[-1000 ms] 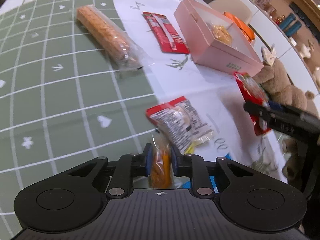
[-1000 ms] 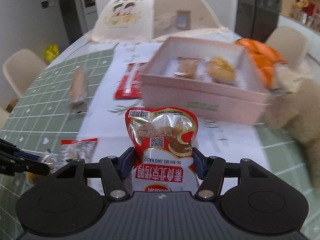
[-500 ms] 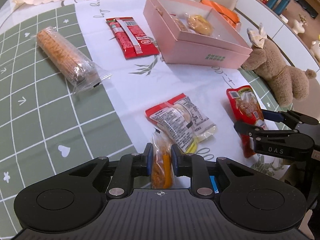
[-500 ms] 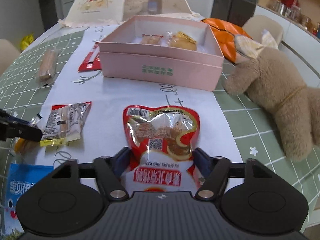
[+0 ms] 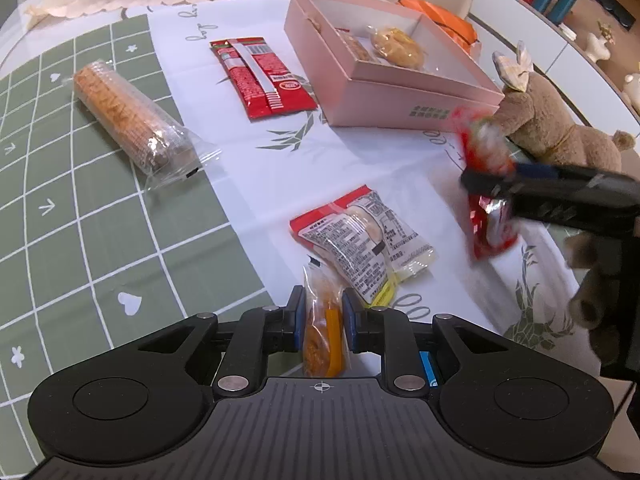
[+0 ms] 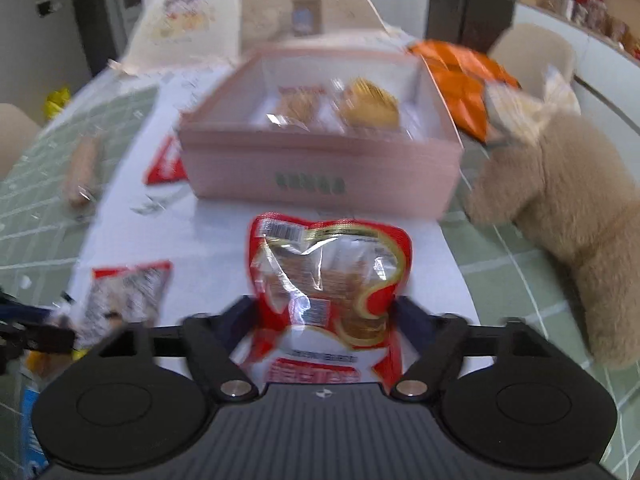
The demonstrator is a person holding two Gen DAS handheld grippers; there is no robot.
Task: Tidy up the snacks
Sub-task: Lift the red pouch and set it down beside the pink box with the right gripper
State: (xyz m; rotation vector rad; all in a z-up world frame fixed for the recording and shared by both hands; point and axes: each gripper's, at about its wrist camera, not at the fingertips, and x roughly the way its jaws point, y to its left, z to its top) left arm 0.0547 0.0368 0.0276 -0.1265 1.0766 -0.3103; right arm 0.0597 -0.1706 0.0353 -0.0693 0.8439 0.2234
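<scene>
On table: pink box (image 5: 416, 92) holds two pastries | left tongs (image 5: 322, 320) clench orange packet (image 5: 320, 334) | right tongs (image 6: 324, 312) closing around red pouch (image 6: 328, 276)

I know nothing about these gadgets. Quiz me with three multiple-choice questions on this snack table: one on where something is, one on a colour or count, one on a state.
1. Where does the plush toy sit?
A. inside the box
B. beside the pink box, on the table
C. on a chair

2. How many wrapped snacks lie in the pink box?
A. none
B. two
C. five

3. What is the left gripper doing?
A. pinching a small orange snack packet
B. standing open over bare cloth
C. gripping the plush toy

Answers:
1 B: the toy lies on the tablecloth, close against the box's corner.
2 B: the right wrist view shows two wrapped pieces side by side inside.
3 A: its pads press on the packet from both sides. The right gripper, meanwhile, is closing on a red pouch.
</scene>
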